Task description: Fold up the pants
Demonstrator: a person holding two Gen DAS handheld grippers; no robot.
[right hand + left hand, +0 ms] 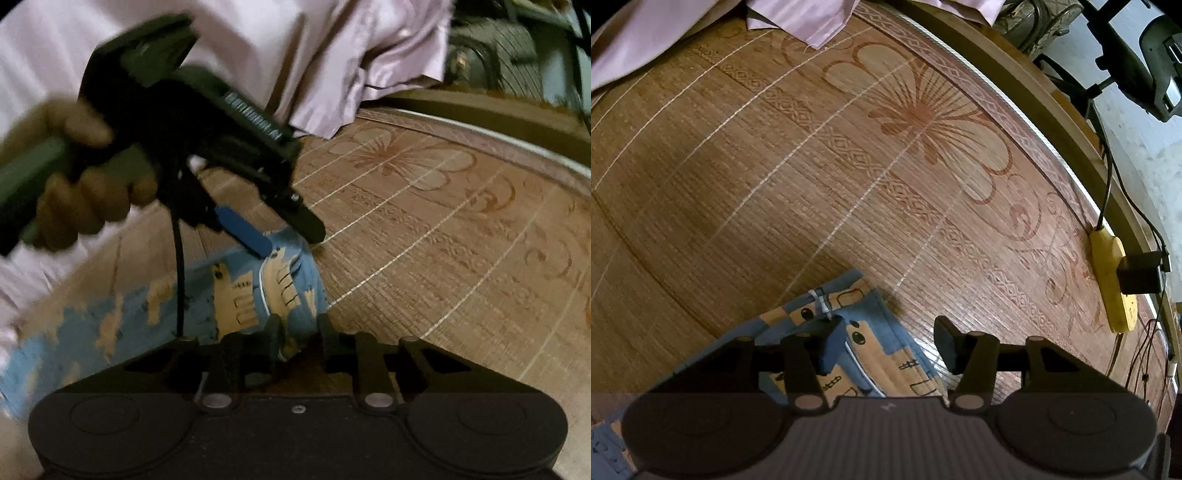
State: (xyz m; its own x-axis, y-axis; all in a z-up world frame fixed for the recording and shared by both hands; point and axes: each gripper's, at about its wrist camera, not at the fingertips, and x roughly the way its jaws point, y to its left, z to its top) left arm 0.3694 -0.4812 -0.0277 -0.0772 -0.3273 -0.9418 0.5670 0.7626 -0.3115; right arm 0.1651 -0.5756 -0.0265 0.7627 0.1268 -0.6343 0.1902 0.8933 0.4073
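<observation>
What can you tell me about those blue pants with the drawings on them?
The pants are soft blue cloth with tan patches carrying little black cartoon drawings, and a thin white cord runs along them. They lie bunched on a woven bamboo mat, not yet folded neatly. The open left gripper sits over one end, one finger on the cloth. In the right wrist view the right gripper has cloth between its fingers, though blur hides whether it pinches.
</observation>
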